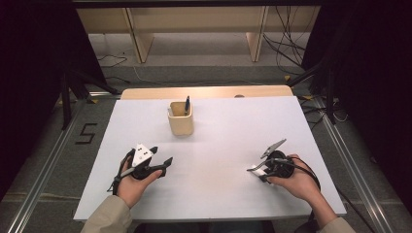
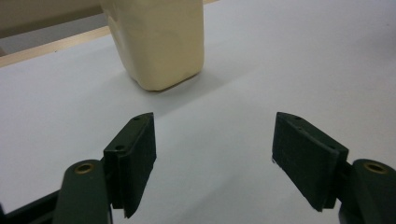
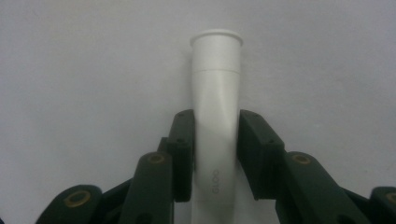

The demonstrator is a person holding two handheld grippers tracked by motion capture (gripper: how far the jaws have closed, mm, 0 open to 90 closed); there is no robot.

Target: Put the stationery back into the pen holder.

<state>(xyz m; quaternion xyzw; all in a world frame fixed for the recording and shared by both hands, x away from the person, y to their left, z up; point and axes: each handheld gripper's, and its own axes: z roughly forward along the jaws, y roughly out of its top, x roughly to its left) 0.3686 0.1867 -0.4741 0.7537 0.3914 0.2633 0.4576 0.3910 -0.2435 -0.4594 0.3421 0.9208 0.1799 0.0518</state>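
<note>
A white tube (image 3: 217,70) with a flared rim lies flat on the white table sheet (image 1: 218,145). My right gripper (image 3: 216,121) is shut on its lower half, one black pad pressing each side. In the high view the right gripper (image 1: 262,172) sits at the right front, pointing left, with the white tube (image 1: 252,169) poking out past its tips. My left gripper (image 1: 162,155) rests at the left front, held in a hand, jaws wide apart and holding nothing. Beyond the left gripper (image 2: 215,154) stands a cream cup (image 2: 156,42). The cream cup (image 1: 180,124) holds a black pen (image 1: 187,105).
The sheet covers a wooden table whose bare back edge (image 1: 204,92) shows behind the cup. Wooden shelving (image 1: 194,29) and loose cables (image 1: 286,53) lie on the floor beyond. Metal rails (image 1: 48,160) run along both sides of the table.
</note>
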